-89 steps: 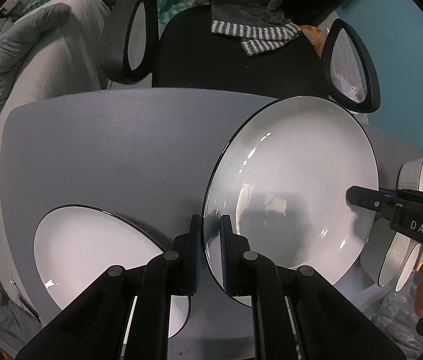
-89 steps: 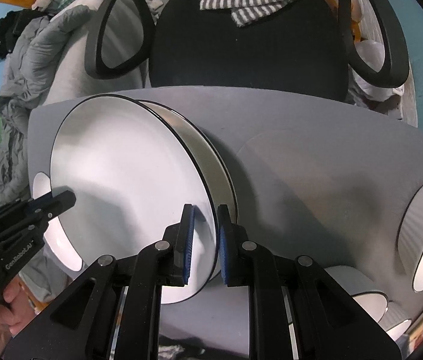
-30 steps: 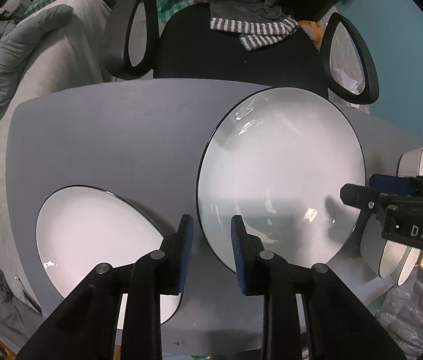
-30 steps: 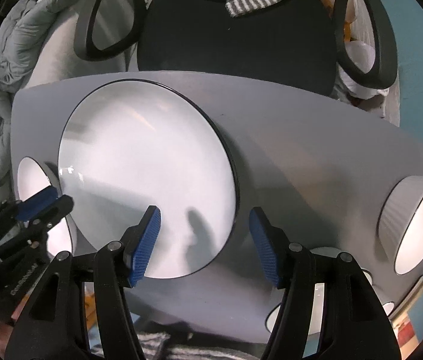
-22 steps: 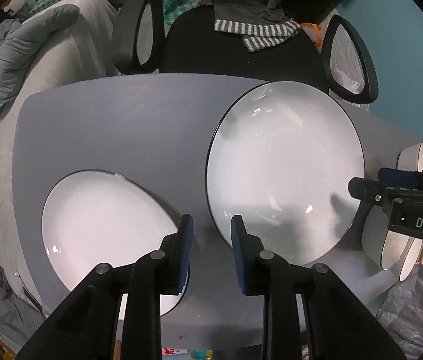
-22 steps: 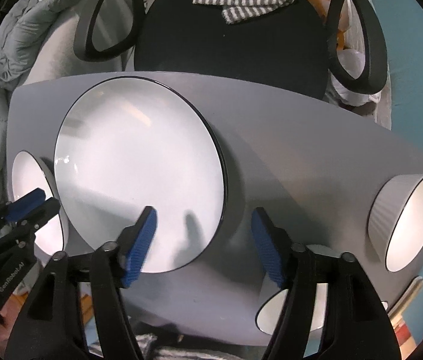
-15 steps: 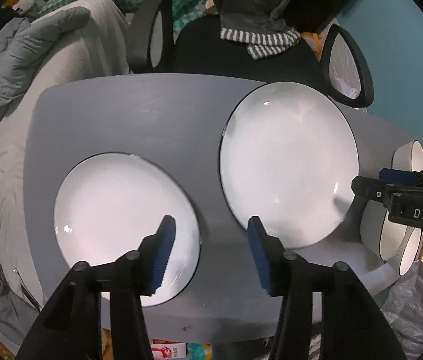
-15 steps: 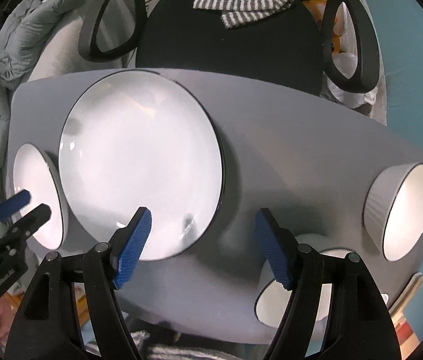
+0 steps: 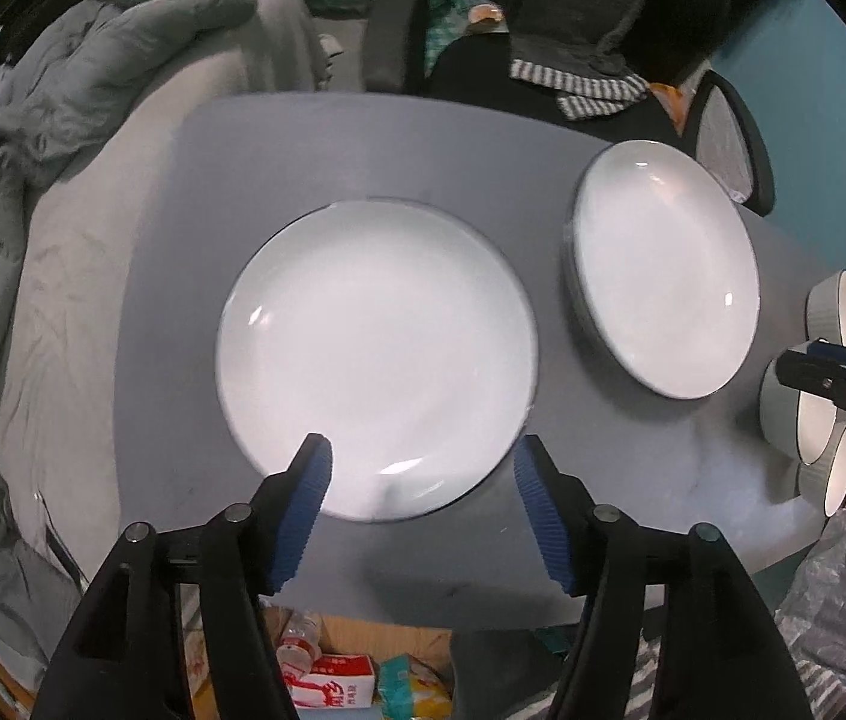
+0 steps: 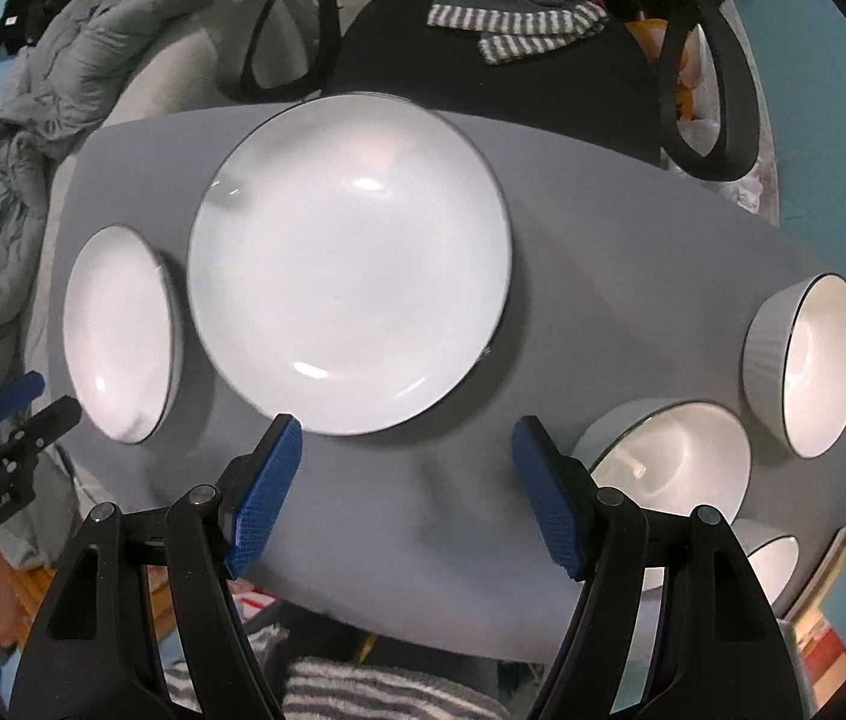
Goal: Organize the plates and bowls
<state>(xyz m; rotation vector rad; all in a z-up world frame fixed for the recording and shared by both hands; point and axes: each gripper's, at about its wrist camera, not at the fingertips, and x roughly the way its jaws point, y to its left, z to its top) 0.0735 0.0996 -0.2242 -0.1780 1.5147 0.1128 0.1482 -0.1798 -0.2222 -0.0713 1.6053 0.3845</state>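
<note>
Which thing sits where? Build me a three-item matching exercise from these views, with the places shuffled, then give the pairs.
Things:
1 ribbed bowl
2 striped cloth
3 red-and-white carton

Places:
A on the office chair
B down below the table's near edge
C at the table's right end

Pairs: 1-C, 2-A, 3-B

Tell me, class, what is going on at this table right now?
A person is sorting dishes with a hand-held gripper in each hand. Both the left hand-held gripper and the right hand-held gripper hang open and empty above the grey table; the left one's jaws have just been opening. Two round white black-rimmed plates lie flat side by side, and three white ribbed bowls sit at the table's right end.
</note>
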